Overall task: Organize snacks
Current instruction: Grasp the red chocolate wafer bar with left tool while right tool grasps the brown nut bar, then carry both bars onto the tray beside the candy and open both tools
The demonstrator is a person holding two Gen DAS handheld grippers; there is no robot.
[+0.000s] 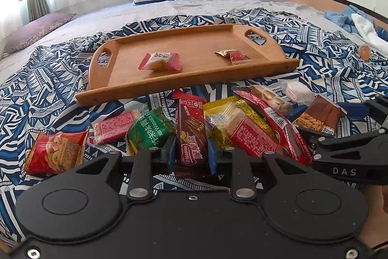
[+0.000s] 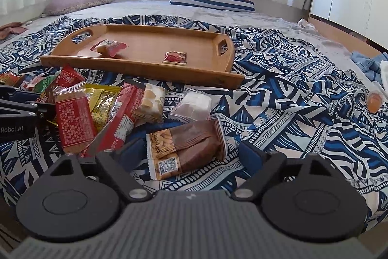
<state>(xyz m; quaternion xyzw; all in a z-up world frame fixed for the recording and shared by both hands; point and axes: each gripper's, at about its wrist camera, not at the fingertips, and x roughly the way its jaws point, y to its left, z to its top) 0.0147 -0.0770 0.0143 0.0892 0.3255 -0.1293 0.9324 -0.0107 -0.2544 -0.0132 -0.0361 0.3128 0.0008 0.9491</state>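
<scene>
2 blue pads of left hand-held gripper (image 1: 190, 154) clamp chocolate wafer bar (image 1: 190, 135).

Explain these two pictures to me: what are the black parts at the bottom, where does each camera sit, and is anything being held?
No robot here: a person carries a hand-held two-finger gripper in each hand, each with a fisheye camera looking along its fingers. The black parts at the bottom are the grippers' own bodies.

The left wrist view shows the left gripper shut on a brown chocolate wafer bar. The right wrist view shows the right gripper open, its jaws either side of a brown peanut snack pack without pressing on it.

Everything lies on a blue patterned blanket on a bed. A pile of wrapped snacks sits in front of a wooden tray, which already holds two small packets.
</scene>
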